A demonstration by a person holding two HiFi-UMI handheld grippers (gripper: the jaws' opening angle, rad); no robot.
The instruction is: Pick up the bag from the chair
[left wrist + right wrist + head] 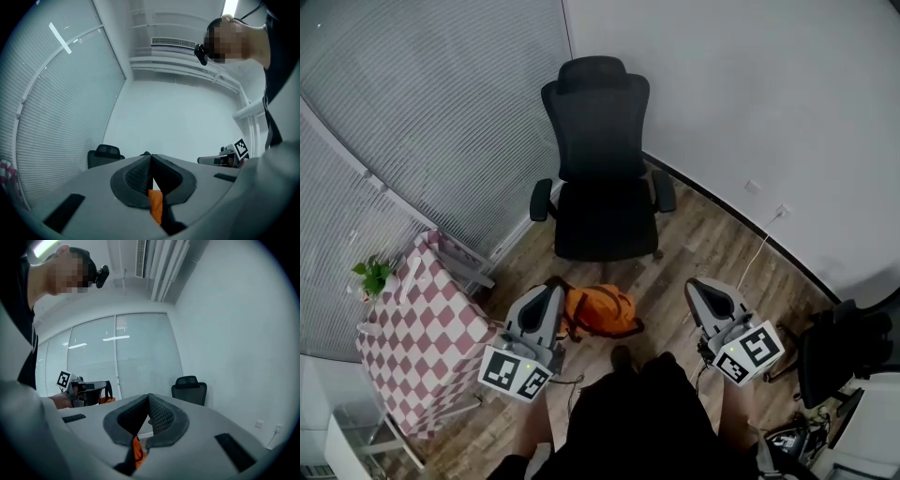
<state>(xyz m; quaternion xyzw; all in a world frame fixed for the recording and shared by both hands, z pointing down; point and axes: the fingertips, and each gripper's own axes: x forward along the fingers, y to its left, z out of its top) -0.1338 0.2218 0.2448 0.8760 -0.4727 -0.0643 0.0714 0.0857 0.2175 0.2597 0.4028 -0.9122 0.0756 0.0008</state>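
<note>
An orange bag (602, 311) hangs by a dark strap from the left tool (551, 287), off the seat and in front of the black high-backed office chair (602, 187) in a corner of an office. The left tool's jaws are pressed together on the strap. Seen from the right gripper view, the bag (107, 400) dangles just under that tool, level with it.

The floor (703, 234) is wood plank. A plain white wall (750, 94) runs behind and to the right of the chair, and a glazed wall covered by pale horizontal blinds (441, 103) meets it at the corner. A wall socket (781, 212) feeds a white cable down to the floor.

To the left stands a small desk (422, 328) under a pink-and-white checked cloth, with a small green potted plant (373, 274) at its far corner. A second dark chair (839, 352) sits at the right edge. Nothing lies between the bag and the office chair.

The person, in dark clothing (647, 412), stands facing the chair with both tools held level and pointing towards it, one on either side of the body. The right tool (699, 284) is well apart from the bag, its jaws brought together at the tips with nothing of the bag in them.
</note>
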